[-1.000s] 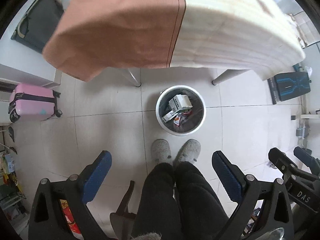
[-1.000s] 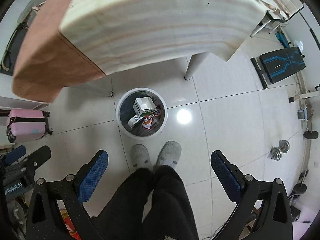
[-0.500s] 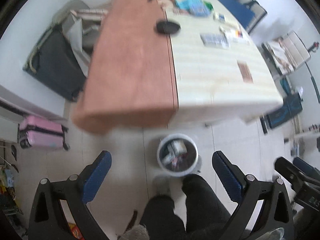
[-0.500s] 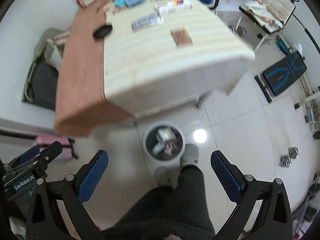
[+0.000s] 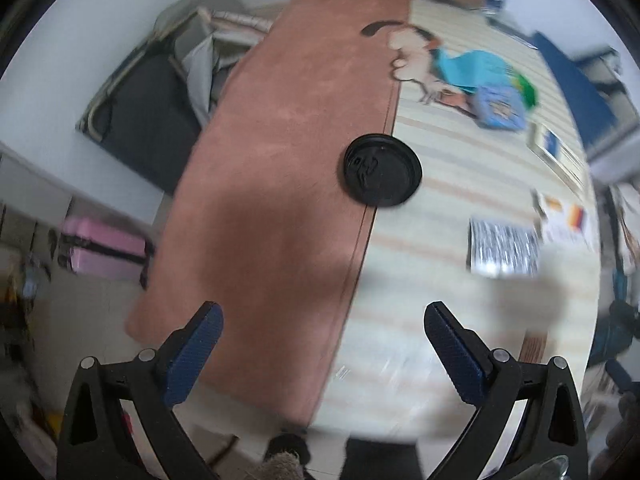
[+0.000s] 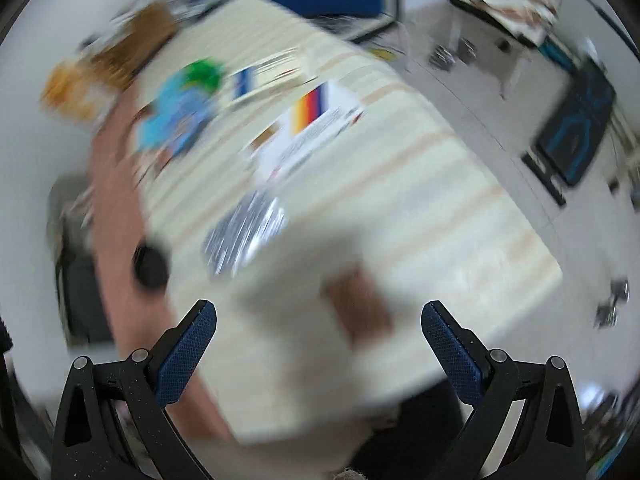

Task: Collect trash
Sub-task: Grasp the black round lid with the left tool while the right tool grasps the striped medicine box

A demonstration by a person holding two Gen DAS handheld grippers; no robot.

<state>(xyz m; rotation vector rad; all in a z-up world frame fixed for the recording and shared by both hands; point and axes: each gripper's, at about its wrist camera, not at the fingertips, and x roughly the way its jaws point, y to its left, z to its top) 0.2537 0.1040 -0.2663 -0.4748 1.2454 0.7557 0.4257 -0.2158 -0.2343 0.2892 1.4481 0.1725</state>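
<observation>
Left wrist view: my left tongs (image 5: pixel 322 322) gape wide, empty, above the surface (image 5: pixel 432 248); black lid (image 5: pixel 382 174) ahead. Right tongs (image 6: pixel 318 320) likewise wide.

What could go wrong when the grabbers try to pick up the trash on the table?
The black lid lies flat across the seam of the brown cloth, so fingers might slide over it or snag the cloth. The silver wrapper also looks flat and thin. The right view is blurred, so aiming may be off.

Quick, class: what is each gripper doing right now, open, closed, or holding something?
Left gripper: open, fingers wide apart, holding nothing.
Right gripper: open, fingers wide apart, holding nothing.
</observation>
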